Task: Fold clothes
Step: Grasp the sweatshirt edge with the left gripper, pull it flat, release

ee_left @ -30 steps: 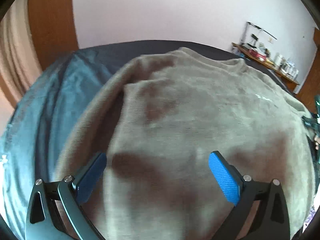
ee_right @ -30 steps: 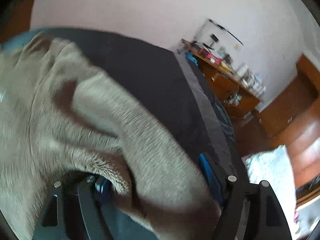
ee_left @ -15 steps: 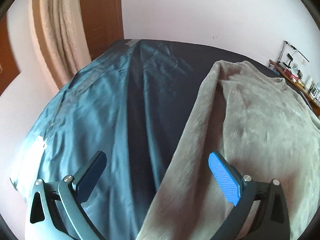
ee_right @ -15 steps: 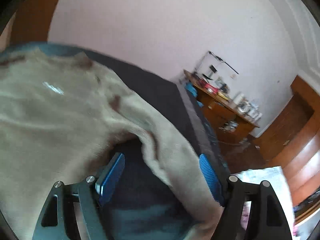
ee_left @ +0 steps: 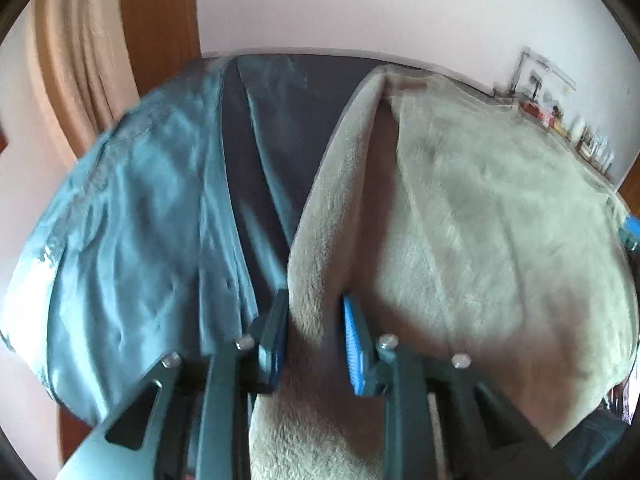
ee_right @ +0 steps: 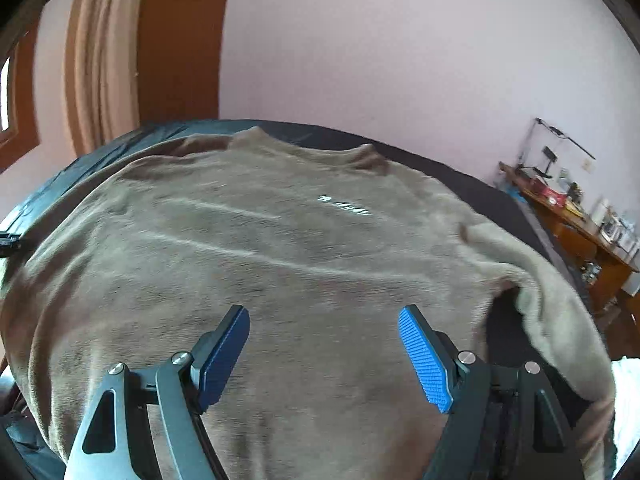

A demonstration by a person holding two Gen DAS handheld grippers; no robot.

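Observation:
A beige fleece sweater (ee_right: 280, 248) lies spread on a bed with a dark blue cover (ee_left: 132, 216). In the left wrist view its left sleeve (ee_left: 324, 208) runs from the shoulder down between my fingers, and the body (ee_left: 500, 220) lies to the right. My left gripper (ee_left: 314, 332) is shut on that sleeve near its lower end. My right gripper (ee_right: 324, 344) is open and empty, just above the lower middle of the sweater's body. The right sleeve (ee_right: 560, 304) lies loosely folded at the right edge.
A wooden desk (ee_right: 572, 216) with clutter stands against the pink wall at the right. A curtain (ee_left: 68, 64) and wooden frame stand at the far left. The bed's right edge drops to a wood floor (ee_right: 620, 312).
My left gripper swung left off the body to the left sleeve and closed on it. My right gripper let go of the right sleeve, opened and moved left over the body.

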